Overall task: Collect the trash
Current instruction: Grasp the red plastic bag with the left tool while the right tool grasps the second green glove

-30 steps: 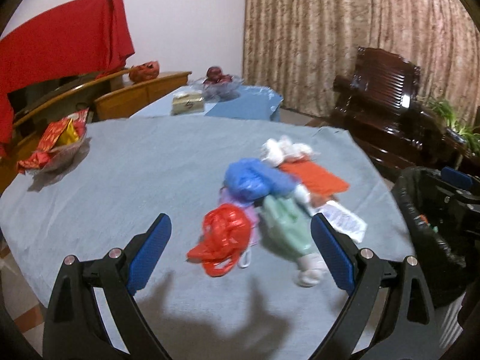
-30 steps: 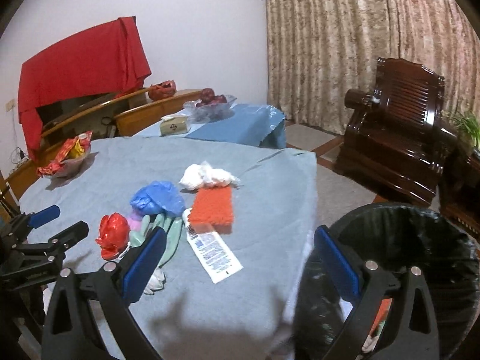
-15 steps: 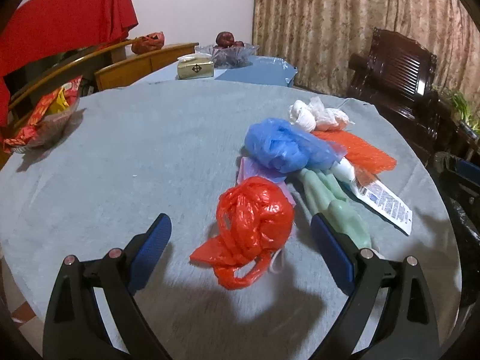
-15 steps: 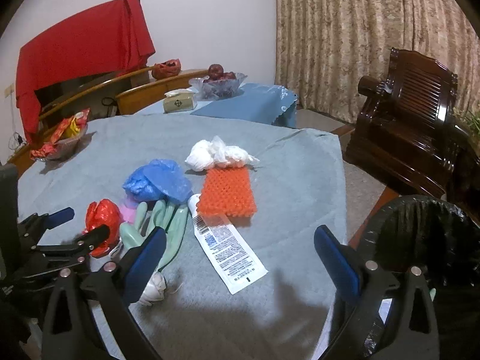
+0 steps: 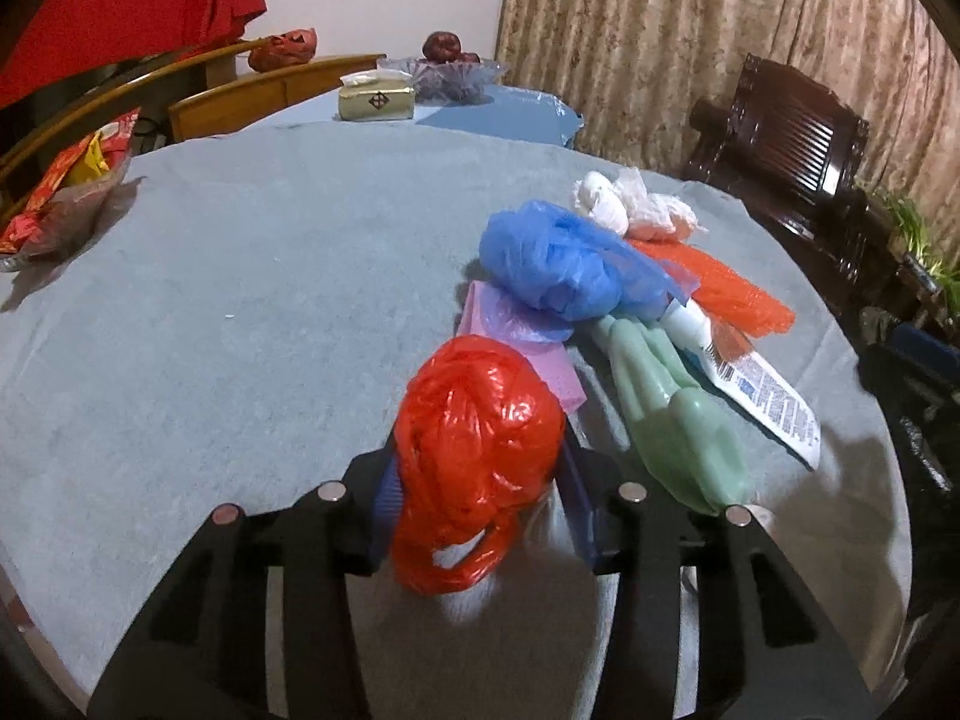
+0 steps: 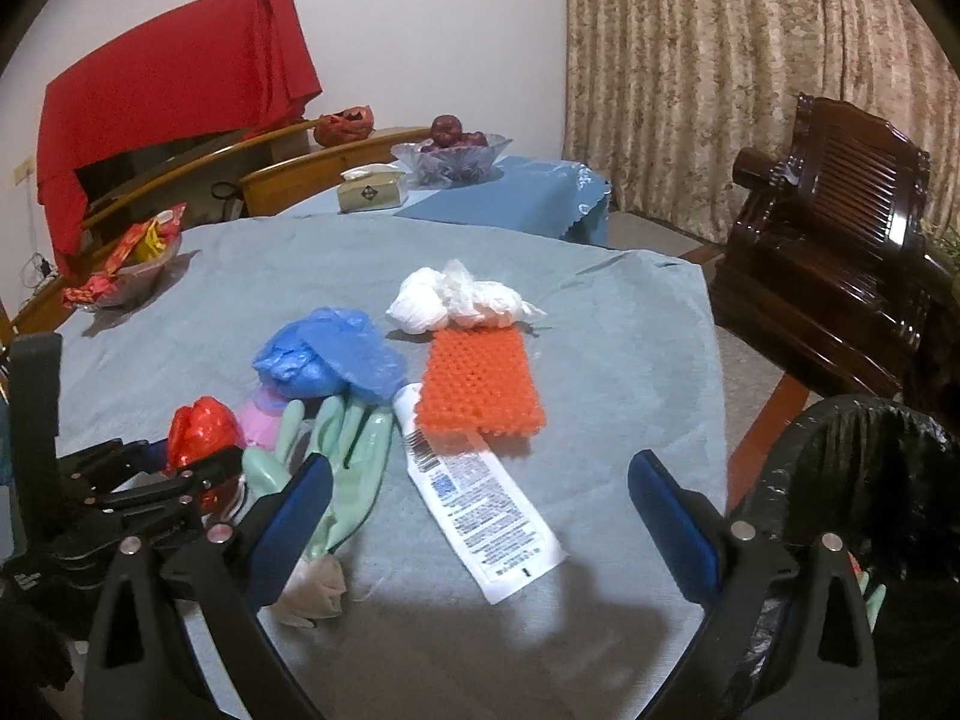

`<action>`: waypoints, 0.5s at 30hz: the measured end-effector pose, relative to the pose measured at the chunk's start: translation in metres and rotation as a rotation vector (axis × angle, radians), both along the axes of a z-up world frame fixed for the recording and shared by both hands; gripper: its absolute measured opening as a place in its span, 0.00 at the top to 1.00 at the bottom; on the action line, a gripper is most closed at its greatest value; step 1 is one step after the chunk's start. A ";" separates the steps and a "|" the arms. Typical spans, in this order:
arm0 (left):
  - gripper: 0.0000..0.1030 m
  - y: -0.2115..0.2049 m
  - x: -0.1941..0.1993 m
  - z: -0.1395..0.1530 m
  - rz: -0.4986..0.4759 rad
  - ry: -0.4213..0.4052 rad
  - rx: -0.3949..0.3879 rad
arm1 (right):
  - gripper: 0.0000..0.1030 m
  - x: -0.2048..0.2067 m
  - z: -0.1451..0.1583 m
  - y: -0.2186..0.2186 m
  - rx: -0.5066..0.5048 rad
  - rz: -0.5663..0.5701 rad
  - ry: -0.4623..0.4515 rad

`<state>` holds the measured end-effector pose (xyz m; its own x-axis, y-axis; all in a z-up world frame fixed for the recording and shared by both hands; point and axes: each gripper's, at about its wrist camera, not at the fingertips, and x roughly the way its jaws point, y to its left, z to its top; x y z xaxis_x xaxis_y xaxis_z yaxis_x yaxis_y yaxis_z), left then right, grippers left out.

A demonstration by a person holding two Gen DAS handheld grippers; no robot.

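On the grey-clothed round table (image 5: 240, 300) lies a heap of trash. Nearest is a crumpled red plastic bag (image 5: 474, 438). My left gripper (image 5: 480, 480) is closing, and its blue pads press both sides of that bag. In the right wrist view the same gripper (image 6: 198, 468) holds the red bag (image 6: 201, 429) at the left. Behind it lie a blue bag (image 6: 324, 360), green rubber gloves (image 6: 348, 450), a white tube (image 6: 480, 498), an orange mesh pad (image 6: 480, 384) and a white wad (image 6: 456, 300). My right gripper (image 6: 480, 468) hangs open over the tube's near end.
A black-lined bin (image 6: 858, 480) stands off the table's right edge. A bowl of snack packets (image 6: 132, 264) sits at the far left. Beyond are a tissue box (image 6: 369, 192), a fruit bowl (image 6: 450, 150), wooden chair backs and a dark armchair (image 6: 840, 210).
The left gripper came down and forward onto the red bag and its jaws closed from wide open onto it. The right gripper edged left over the table, away from the bin.
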<state>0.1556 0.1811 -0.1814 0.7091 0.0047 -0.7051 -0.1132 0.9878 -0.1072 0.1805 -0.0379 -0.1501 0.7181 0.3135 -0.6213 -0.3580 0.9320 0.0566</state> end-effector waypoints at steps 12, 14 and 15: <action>0.59 0.024 -0.034 0.016 0.058 -0.023 0.021 | 0.06 -0.003 -0.020 0.042 0.002 0.070 0.050; 0.59 0.030 -0.035 0.012 0.070 -0.009 0.024 | 0.06 -0.001 -0.027 0.049 -0.004 0.077 0.065; 0.59 0.032 -0.035 0.010 0.074 -0.005 0.023 | 0.06 0.000 -0.031 0.052 -0.009 0.078 0.072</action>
